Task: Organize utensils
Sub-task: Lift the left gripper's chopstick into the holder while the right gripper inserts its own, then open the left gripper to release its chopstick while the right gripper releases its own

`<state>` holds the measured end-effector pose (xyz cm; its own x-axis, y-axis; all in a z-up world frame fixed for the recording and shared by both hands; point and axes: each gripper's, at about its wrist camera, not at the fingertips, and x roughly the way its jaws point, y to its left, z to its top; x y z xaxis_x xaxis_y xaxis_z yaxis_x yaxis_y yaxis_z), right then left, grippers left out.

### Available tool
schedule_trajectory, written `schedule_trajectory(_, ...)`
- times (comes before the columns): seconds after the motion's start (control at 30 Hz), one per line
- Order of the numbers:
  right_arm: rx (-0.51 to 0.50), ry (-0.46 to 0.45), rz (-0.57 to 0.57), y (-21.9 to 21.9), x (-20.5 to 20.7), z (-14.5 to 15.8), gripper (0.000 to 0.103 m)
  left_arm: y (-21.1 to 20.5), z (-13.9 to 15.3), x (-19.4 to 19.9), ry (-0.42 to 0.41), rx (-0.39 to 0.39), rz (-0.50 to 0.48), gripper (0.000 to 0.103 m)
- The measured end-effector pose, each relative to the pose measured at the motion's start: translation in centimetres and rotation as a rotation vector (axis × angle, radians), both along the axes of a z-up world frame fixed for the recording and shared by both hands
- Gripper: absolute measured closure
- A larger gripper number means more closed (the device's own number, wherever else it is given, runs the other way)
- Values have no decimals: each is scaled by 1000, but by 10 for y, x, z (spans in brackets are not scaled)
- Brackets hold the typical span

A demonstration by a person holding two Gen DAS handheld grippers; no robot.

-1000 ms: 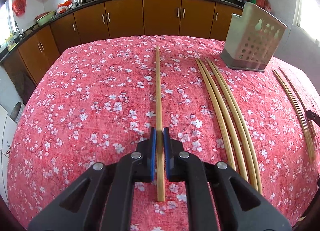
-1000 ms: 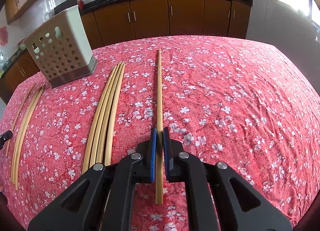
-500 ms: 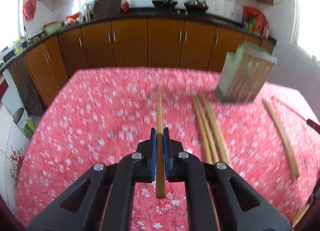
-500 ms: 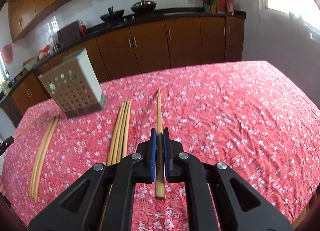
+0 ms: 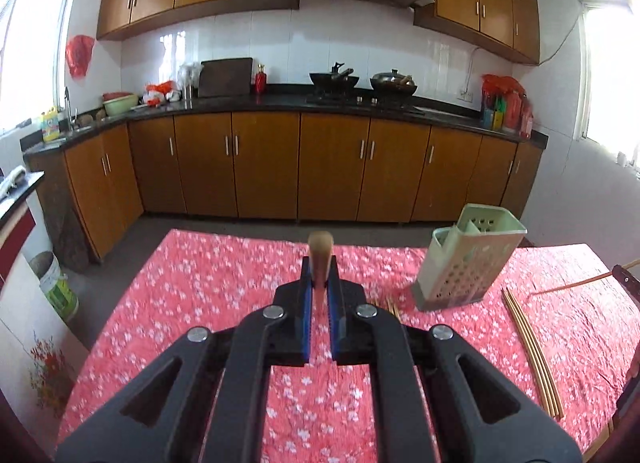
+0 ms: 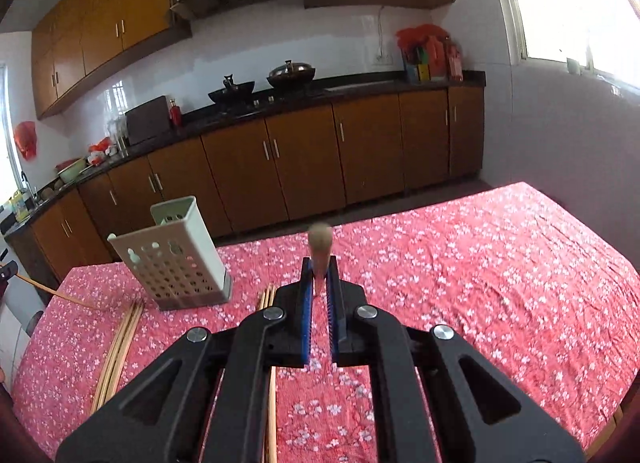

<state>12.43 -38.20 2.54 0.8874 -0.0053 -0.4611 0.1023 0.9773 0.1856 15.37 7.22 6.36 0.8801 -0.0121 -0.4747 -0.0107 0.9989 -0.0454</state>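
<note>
The tabletop [image 5: 192, 303] wears a red cloth with white blossoms. A pale perforated utensil holder [image 5: 466, 263] stands on it. Chopstick bundles lie flat on the cloth on both sides of the holder: one bundle [image 5: 532, 351] and another bundle [image 6: 266, 297].

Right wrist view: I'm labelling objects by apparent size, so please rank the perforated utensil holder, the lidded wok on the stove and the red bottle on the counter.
1. utensil holder, clearly largest, though it is also much nearer the camera.
2. lidded wok.
3. red bottle, smallest.
</note>
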Motion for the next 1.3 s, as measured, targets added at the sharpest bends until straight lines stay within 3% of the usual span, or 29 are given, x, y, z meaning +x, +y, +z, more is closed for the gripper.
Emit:
schedule_trajectory(0.2, -7, -102, 13, 5, 10, 46, 96, -1, 35, 12, -56, -2, 8, 95)
schedule_trajectory(0.43, 42, -298, 87, 28, 19, 119, 96, -30, 101, 22, -204, -59, -39, 95)
schedule_trajectory(0.57, 74, -354, 140, 46, 28, 135, 96, -52, 130, 28, -293, -115, -75, 95)
schedule_trajectory(0.67, 65, -360, 176, 65, 43, 130, 96, -73, 138, 36, -338, -143, -112, 95)
schedule_trajectory(0.8, 41, -315, 201, 81, 64, 112, 96, -99, 125, 53, -329, -155, -149, 95)
schedule_trajectory(1.03, 49, -198, 223, 87, 82, 78, 96, -121, 70, 92, -177, -156, -171, 95)
schedule_trajectory(1.2, 46, -159, 227, 88, 84, 70, 95, -122, 51, 97, -127, -146, -175, 95)
schedule_trajectory(1.3, 48, -152, 228, 88, 81, 71, 88, -120, 48, 98, -120, -144, -165, 88)
